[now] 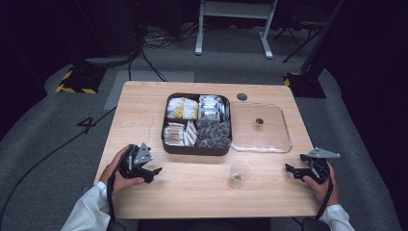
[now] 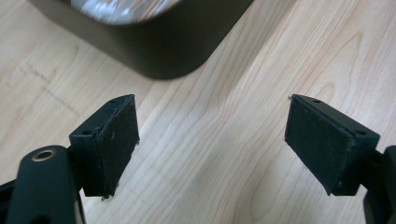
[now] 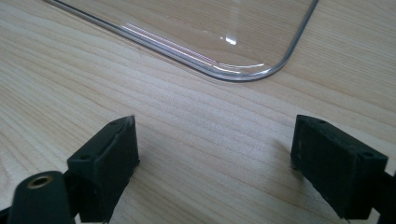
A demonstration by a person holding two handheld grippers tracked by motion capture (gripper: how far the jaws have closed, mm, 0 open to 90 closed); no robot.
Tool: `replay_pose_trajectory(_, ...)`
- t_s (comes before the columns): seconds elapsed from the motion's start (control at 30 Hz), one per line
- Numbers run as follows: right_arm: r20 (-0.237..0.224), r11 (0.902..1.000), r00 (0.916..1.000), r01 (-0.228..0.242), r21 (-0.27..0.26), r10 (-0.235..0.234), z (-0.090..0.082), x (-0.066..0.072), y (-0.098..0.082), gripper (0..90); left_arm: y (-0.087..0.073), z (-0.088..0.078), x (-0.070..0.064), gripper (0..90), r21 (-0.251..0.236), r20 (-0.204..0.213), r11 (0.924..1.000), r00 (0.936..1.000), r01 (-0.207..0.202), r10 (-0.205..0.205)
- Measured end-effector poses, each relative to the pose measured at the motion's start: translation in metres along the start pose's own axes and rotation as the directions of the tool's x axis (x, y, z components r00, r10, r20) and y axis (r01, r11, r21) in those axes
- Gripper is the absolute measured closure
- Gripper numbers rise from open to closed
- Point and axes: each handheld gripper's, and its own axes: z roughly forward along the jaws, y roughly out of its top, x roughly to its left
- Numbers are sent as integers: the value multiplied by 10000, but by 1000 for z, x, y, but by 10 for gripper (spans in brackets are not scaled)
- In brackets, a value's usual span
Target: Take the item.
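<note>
From the high view, I hold my left gripper [image 1: 155, 172] low over the table [image 1: 144, 101], just in front of the near left corner of the box [image 1: 192, 150]. My left hand [image 1: 118, 171] wraps its body. The box is dark, split into compartments, and packed with sachets [image 1: 183, 109]. Just right of it, edges nearly meeting, lies a clear lid [image 1: 287, 137] with a small brown knob [image 1: 259, 123] in its middle. A clear cup [image 1: 239, 173] stands on the wood in front of the seam between box and lid, with something small and yellowish at its bottom. My right gripper [image 1: 290, 171] sits near the table's right edge, well apart from the cup, held by my right hand [image 1: 323, 185].

In the left gripper view, my left gripper [image 2: 212, 140] has its jaws spread wide, with bare wood between the pads [image 2: 116, 144]. The box's rounded dark corner [image 2: 173, 46] lies just ahead, not touched.

In the right gripper view, my right gripper [image 3: 215, 154] also stands released, jaws far apart, grasping nothing. The lid's rounded corner [image 3: 243, 72] lies on the wood just beyond them.
</note>
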Motion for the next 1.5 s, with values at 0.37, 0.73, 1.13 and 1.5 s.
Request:
replay_pose_trajectory(0.37, -2, 10000, 10000, 20, -15, -20, 0, 0, 0, 152, -41, 3, 11, 184, -140, -42, 9918, 9918, 1274, -1275)
replay_pose_trajectory(0.73, -9, 10000, 10000, 42, -9, -42, 0, 0, 0, 155, -60, -1, 18, 172, -86, 232, 9702, 9700, 2422, -2420)
replay_pose_trajectory(1.13, 47, 9999, 9999, 110, -41, -110, 0, 1, 0, 155, -59, 0, 18, 161, -58, 213, 9682, 9681, 2499, -2498)
replay_pose_trajectory(1.5, -22, 10000, 10000, 9, -18, -9, 0, 0, 0, 159, -59, 0, 18, 156, -44, 221, 9687, 9685, 2483, -2481)
